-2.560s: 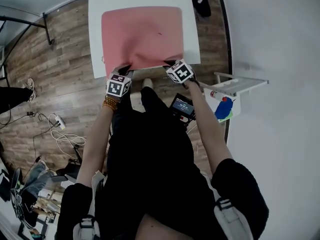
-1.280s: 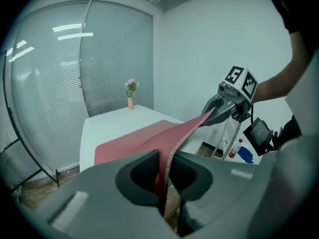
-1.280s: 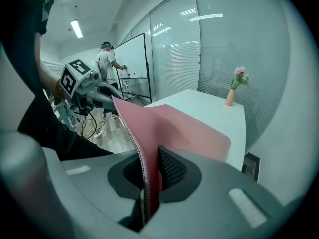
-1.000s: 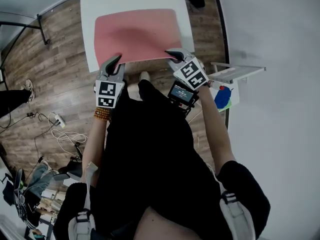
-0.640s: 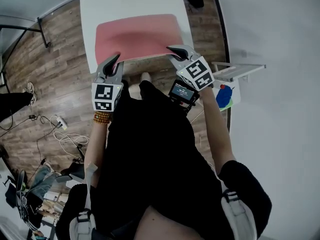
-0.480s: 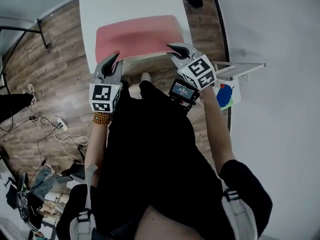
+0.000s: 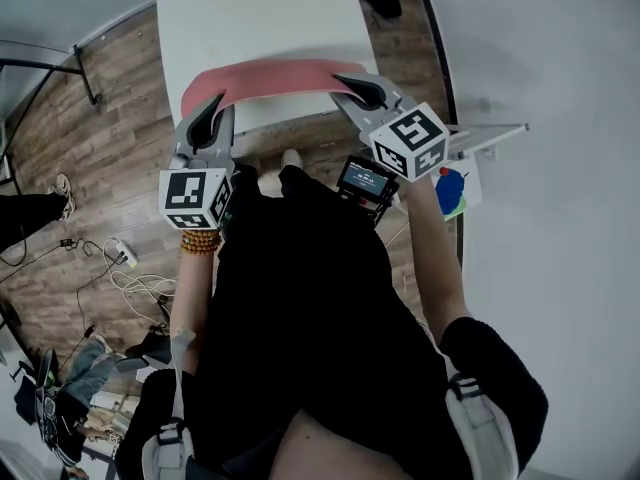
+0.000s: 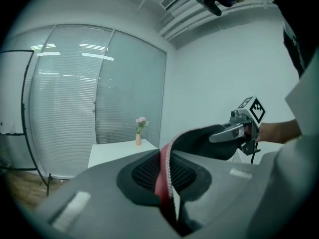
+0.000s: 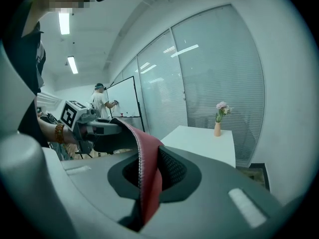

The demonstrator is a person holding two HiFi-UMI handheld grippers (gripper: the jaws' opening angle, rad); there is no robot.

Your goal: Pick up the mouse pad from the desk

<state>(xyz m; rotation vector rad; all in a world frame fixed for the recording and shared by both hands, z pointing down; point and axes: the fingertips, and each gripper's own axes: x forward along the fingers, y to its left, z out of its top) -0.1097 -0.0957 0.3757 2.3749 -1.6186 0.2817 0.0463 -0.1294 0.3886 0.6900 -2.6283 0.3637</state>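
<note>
We held the mouse pad (image 7: 268,72) up over the near edge of the white desk (image 7: 260,13), stretched as a sagging red band between the two grippers. About a second earlier it had lain flat on the desk as a broad red rectangle with only its near corners pinched. Now its near edge was raised and it hung edge-on to the head view, so it showed far narrower there. Both grippers had come up with it and looked larger in the head view.

The left gripper (image 7: 203,120) was clamped on the pad's near left corner and the right gripper (image 7: 362,90) on its near right corner. In each gripper view the red top and black underside ran straight between the closed jaws, and the other gripper showed at the far end of the pad. We could not tell whether the pad's far edge still touched the desk.

No brand or wording could be read. The left marker cube (image 7: 195,196) and the right marker cube (image 7: 410,140) bore only black-and-white square patterns. A small lit screen (image 7: 365,178) just beside the right gripper carried print too small to make out.

A small vase (image 9: 218,128) with a flower stood at the desk's far end, well apart from the pad. Wooden floor (image 7: 90,148) lay to the left of the desk.
</note>
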